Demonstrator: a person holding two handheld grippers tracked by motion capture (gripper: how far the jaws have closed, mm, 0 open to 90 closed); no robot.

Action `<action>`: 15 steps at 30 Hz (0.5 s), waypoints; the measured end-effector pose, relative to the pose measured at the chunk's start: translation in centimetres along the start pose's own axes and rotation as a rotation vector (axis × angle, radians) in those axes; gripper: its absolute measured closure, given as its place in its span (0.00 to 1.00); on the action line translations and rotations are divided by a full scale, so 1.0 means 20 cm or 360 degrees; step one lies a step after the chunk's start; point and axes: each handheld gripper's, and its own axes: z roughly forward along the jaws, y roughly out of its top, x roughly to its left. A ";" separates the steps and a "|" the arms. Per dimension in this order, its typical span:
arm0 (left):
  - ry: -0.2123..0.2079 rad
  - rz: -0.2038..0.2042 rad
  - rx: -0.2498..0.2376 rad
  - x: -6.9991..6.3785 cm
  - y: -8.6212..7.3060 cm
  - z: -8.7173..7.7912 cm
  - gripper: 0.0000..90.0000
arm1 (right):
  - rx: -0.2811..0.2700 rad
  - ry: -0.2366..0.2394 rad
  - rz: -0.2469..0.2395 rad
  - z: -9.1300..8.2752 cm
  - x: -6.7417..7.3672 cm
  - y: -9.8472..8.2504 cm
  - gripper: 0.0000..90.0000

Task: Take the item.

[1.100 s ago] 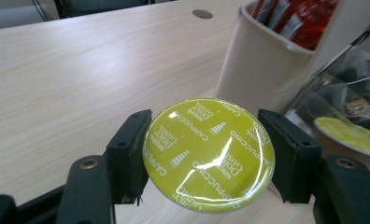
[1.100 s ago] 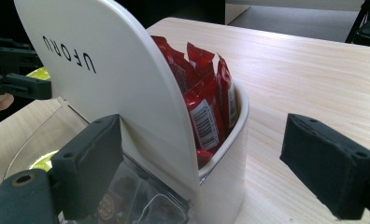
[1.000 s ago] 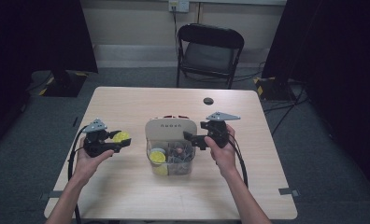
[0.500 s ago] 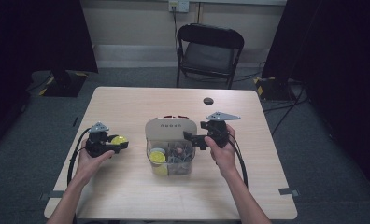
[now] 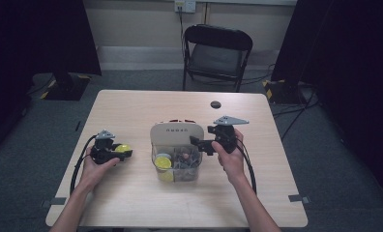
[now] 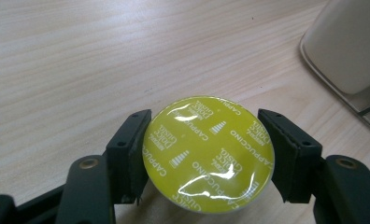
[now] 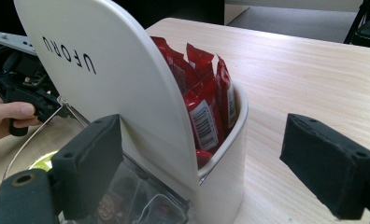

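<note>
A yellow coffee capsule marked "cappuccino" sits foil side up between the two jaws of my left gripper, which is shut on it just above the tabletop, left of the white organiser. The capsule lies well clear of the organiser's clear front bin, where another yellow capsule rests among several pods. My right gripper is open, its jaws standing wide on either side of the organiser's right corner. Red sachets stand in the back compartment behind the white panel.
A small black round object lies near the table's far edge. A black folding chair stands beyond the wooden table. Cables trail from both grippers toward the near edge.
My left gripper has sunk toward the tabletop with the yellow capsule still in its jaws. The right gripper and the organiser have stayed put.
</note>
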 end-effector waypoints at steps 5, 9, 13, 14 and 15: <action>-0.0005 -0.0022 -0.0003 0.00 0.00 0.01 0.41 | 0.0000 -0.0003 -0.0001 0.00 0.00 0.00 0.14; 0.0006 -0.0011 0.0037 0.00 -0.01 0.02 0.38 | 0.0000 -0.0004 0.0000 0.00 0.00 0.00 0.14; -0.0006 -0.0031 0.0039 0.01 -0.01 0.02 0.34 | 0.0000 -0.0005 0.0003 0.00 0.00 0.00 0.14; -0.0012 -0.0037 0.0036 0.01 -0.01 0.02 0.32 | 0.0000 -0.0005 0.0003 0.00 0.00 0.00 0.14; -0.0007 -0.0051 0.0037 0.01 -0.01 0.02 0.29 | 0.0000 -0.0006 0.0002 0.00 0.00 0.00 0.14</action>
